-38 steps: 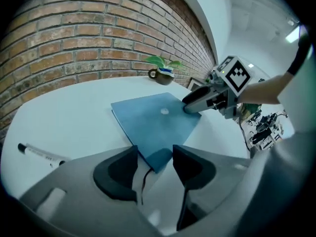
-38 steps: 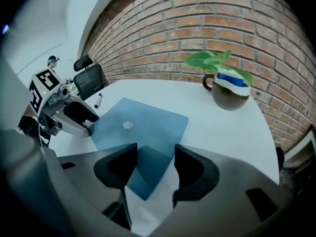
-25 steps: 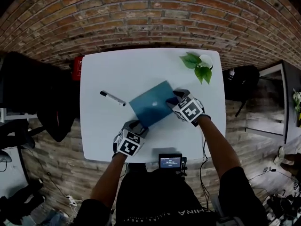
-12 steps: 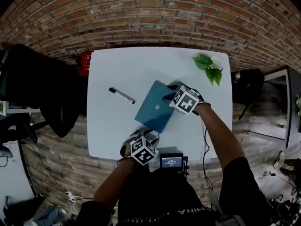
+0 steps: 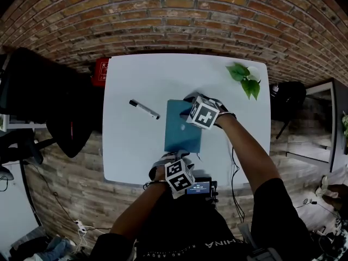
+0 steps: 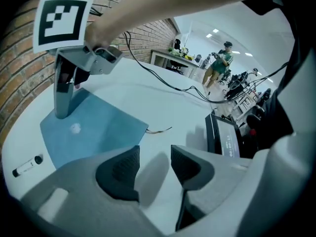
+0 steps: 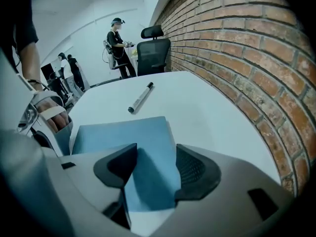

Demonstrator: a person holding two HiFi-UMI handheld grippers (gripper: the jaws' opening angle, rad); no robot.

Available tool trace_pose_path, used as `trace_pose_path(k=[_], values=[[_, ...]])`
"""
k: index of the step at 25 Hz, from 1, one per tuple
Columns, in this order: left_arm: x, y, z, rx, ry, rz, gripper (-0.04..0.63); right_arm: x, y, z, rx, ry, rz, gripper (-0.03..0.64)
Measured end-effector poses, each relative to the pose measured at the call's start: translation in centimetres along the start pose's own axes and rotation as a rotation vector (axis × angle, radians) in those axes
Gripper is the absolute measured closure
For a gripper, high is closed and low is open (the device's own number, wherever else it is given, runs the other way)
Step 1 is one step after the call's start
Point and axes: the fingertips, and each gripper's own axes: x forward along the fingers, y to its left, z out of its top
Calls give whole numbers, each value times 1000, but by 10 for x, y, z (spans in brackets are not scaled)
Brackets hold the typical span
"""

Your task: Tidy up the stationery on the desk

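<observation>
Pressing on the blue notebook (image 5: 182, 132) with fingers apart, the right gripper (image 7: 152, 168) could have skidded it off the tabletop (image 5: 130, 145). The left gripper (image 6: 154, 168) hung empty, fingers narrowly parted.

The person's right arm (image 5: 247, 151) was extended forward from the shoulder, forearm bare, with the right gripper (image 7: 153, 174) tipped steeply down and its jaws standing apart. The left arm (image 5: 136, 216) was bent in front of the torso, holding the left gripper (image 6: 153, 169) close to the body, angled forward, its jaws also parted.
</observation>
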Motion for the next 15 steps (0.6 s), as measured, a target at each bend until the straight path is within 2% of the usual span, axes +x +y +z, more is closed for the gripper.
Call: trace_pose_path(k=[7, 12, 15], values=[[0, -3, 0, 36, 3, -24, 390, -1, -1, 3, 6, -2, -31, 361], [-6, -6, 1, 40, -9, -29, 390, -12, -2, -1, 77, -37, -74, 351], [-11, -7, -1, 26, -26, -24, 390, -25, -1, -3, 147, -87, -108, 369]])
